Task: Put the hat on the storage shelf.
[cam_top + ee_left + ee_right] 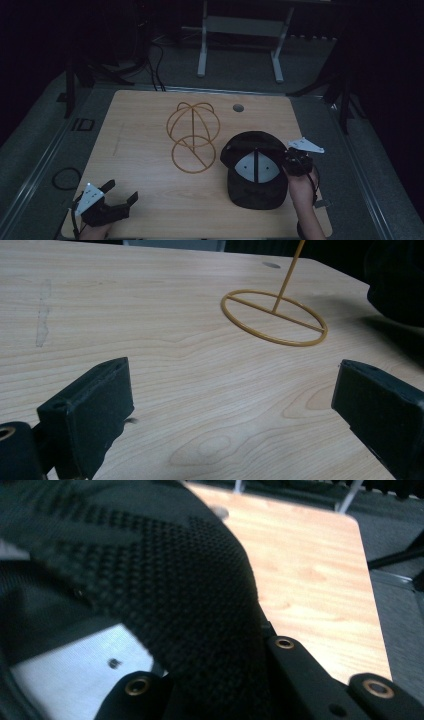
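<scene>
**Ana:** On the right half of the pale wooden worktop (150,200), what lies there?

**Ben:** A black cap (255,172) rests upside down, its light grey lining facing up and its brim towards the near edge. The right gripper (296,162) sits at the cap's right rim, and its jaws are clamped on the mesh fabric of that rim.

**Ana:** And the other hand?

**Ben:** The left gripper (117,200) waits at the near left corner, low over bare wood. Its jaws stand wide apart with nothing between them.

**Ana:** Is anything else on the worktop?

**Ben:** A thin golden wire hat stand (192,137) is just left of the cap, near the middle: a flat ring base, an upright stem, and a rounded cage on top. It carries nothing.

**Ana:** How far along does the work seem?

**Ben:** Early, I judge. The cap is gripped but not yet lifted off the wood. Raising it, turning it over and setting it on the stand all look to remain.
</scene>
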